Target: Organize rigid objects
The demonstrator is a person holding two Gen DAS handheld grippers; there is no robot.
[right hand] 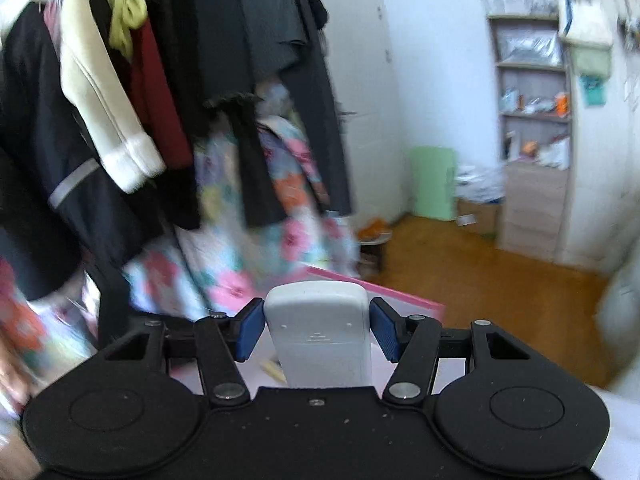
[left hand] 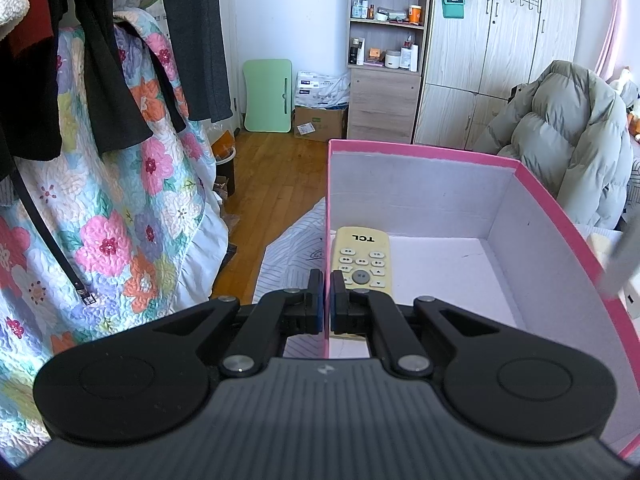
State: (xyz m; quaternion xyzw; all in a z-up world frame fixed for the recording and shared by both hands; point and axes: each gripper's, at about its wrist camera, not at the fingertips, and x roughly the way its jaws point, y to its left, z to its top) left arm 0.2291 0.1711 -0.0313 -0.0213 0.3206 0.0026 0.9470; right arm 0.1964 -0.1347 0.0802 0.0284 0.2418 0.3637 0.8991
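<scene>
A grey remote [right hand: 318, 332] is clenched in the right gripper [right hand: 317, 330] above the pink box [left hand: 560, 216], whose wall is pinched by the left gripper [left hand: 327, 300]; a slip could be caused by the narrow side grip, dropping it onto the cream remote [left hand: 362, 258] inside.

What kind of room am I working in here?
Most likely a bedroom: dark clothes on a hanging rail, a pale wood-grain wardrobe and a floral quilted bedspread surround the pink cardboard box.
</scene>
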